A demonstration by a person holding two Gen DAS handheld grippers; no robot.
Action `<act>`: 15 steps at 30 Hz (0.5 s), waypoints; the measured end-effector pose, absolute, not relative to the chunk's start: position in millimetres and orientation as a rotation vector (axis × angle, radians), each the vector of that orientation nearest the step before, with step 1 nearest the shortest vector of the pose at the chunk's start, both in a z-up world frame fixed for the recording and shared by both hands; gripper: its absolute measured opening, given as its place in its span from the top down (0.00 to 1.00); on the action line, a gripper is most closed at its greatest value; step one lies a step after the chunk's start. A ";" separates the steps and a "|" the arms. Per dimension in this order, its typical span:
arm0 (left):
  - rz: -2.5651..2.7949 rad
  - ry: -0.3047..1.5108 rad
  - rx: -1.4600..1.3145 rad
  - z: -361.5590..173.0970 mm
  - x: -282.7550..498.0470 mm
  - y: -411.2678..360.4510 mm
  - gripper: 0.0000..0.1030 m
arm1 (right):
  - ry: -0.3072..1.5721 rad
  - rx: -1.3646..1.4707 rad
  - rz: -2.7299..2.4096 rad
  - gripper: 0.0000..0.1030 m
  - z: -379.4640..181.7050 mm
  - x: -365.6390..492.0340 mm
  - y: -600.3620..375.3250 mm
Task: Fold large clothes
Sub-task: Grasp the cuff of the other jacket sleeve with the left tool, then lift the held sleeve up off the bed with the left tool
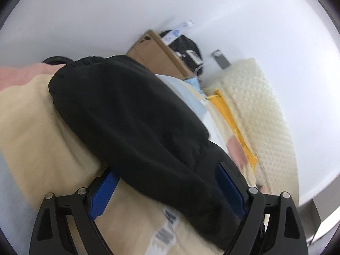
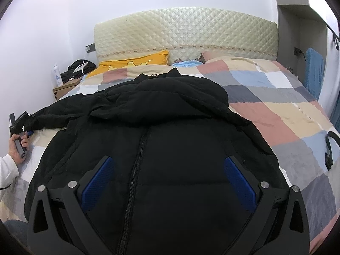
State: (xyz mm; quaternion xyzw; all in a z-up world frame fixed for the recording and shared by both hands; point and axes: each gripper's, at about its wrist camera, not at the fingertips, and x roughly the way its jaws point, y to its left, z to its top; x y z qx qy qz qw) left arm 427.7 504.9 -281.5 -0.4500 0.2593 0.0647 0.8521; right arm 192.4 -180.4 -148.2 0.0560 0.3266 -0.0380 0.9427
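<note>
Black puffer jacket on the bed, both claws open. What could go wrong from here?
1. The left claw straddles the sleeve with its jaws wide; the thick padding may slip out or only pinch partway when it closes.
2. The right claw hovers over the jacket by the zipper; a pad could snag the teeth.
3. The bedspread lies right under the fabric and may get pinched along with it.

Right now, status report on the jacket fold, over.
Left gripper open around sleeve. Right gripper open over black jacket, spread on bed. Nothing blocking.
</note>
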 end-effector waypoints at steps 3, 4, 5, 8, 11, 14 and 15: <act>0.215 0.556 -0.883 -278.2 439.8 501.1 0.30 | 0.676 0.133 -0.081 0.00 -149.4 194.2 -181.7; 0.239 0.563 -0.864 -277.1 442.4 500.3 0.36 | 0.678 0.135 -0.083 0.00 -149.8 194.2 -180.9; 0.271 0.577 -0.850 -275.8 445.6 500.1 0.49 | 0.680 0.134 -0.084 0.00 -149.7 194.6 -180.4; 0.306 0.562 -0.849 -268.8 442.7 502.7 0.88 | 0.673 0.127 -0.085 0.00 -147.9 193.8 -178.5; 0.331 0.522 -0.907 -253.7 428.9 501.3 0.93 | 0.664 0.135 -0.082 0.00 -145.5 192.4 -181.0; 0.335 0.510 -0.844 -228.3 422.0 492.0 0.94 | 0.647 0.140 -0.080 0.00 -141.3 187.9 -183.1; 0.330 0.506 -0.836 -221.6 418.7 490.7 0.94 | 0.642 0.141 -0.076 0.00 -139.3 185.8 -183.7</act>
